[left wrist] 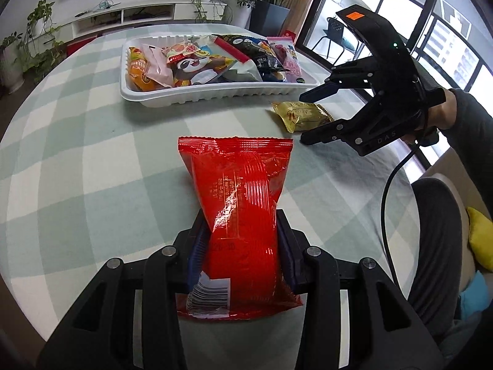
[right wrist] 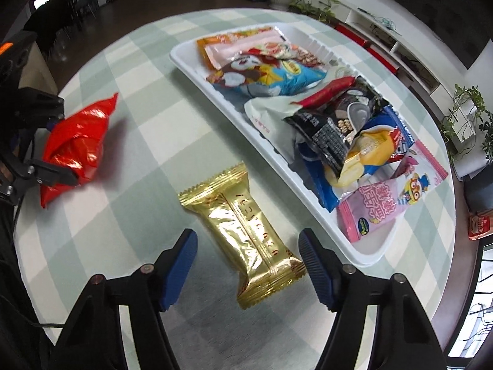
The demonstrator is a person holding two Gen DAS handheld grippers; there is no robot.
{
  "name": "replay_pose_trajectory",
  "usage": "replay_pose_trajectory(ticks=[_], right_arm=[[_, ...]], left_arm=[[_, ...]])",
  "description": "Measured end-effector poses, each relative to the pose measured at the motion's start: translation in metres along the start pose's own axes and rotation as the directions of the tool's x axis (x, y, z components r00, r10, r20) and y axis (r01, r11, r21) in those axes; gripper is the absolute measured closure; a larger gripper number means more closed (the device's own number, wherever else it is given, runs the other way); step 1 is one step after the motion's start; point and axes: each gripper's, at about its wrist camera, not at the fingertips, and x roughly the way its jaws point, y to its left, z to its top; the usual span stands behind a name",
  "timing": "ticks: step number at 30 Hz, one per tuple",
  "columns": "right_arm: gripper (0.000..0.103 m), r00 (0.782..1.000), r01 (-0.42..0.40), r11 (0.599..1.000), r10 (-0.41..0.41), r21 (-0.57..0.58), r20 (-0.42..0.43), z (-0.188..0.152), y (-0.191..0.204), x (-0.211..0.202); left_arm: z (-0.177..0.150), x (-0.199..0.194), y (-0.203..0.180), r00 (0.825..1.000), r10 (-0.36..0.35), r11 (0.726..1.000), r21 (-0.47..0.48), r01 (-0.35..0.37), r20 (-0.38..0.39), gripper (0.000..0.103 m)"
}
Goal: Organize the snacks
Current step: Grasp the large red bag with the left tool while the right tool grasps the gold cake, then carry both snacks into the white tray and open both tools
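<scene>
My left gripper [left wrist: 243, 234] is shut on a red snack packet [left wrist: 240, 203], held just above the checked tablecloth; it also shows in the right wrist view [right wrist: 74, 145], with the left gripper [right wrist: 60, 148] around it. My right gripper [right wrist: 248, 246] is open with its fingers on either side of a gold snack packet [right wrist: 246, 231] lying on the table. In the left wrist view the right gripper [left wrist: 303, 117] straddles the gold packet [left wrist: 300, 115]. A white tray [left wrist: 148, 100] holds several snack packets; it also shows in the right wrist view [right wrist: 181, 55].
The round table has a green and white checked cloth [left wrist: 77, 169]. Plants [left wrist: 40, 24] and a white shelf unit stand beyond the table. A grey chair back [left wrist: 437, 246] is at the right. A small red box [right wrist: 479, 225] lies past the table's edge.
</scene>
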Motion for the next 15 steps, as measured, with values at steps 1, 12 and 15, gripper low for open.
replay_pose_trajectory(ticks=[1,12,15], right_arm=[[0.035,1.000,-0.012,1.000,0.012,0.003,-0.001,0.001,-0.002,0.000],[0.069,0.992,-0.123,0.987,0.120,0.100,0.040,-0.006,0.004,-0.008],[0.070,0.987,-0.135,0.980,0.119,0.145,0.110,-0.015,0.010,-0.022]], left_arm=[[0.000,0.000,0.000,1.000,-0.002,1.000,-0.002,0.002,0.001,0.066],[0.000,-0.003,0.001,1.000,-0.006,1.000,-0.011,0.006,0.022,0.069],[0.001,-0.006,0.002,0.999,-0.014,1.000,-0.018,0.015,0.037,0.069]])
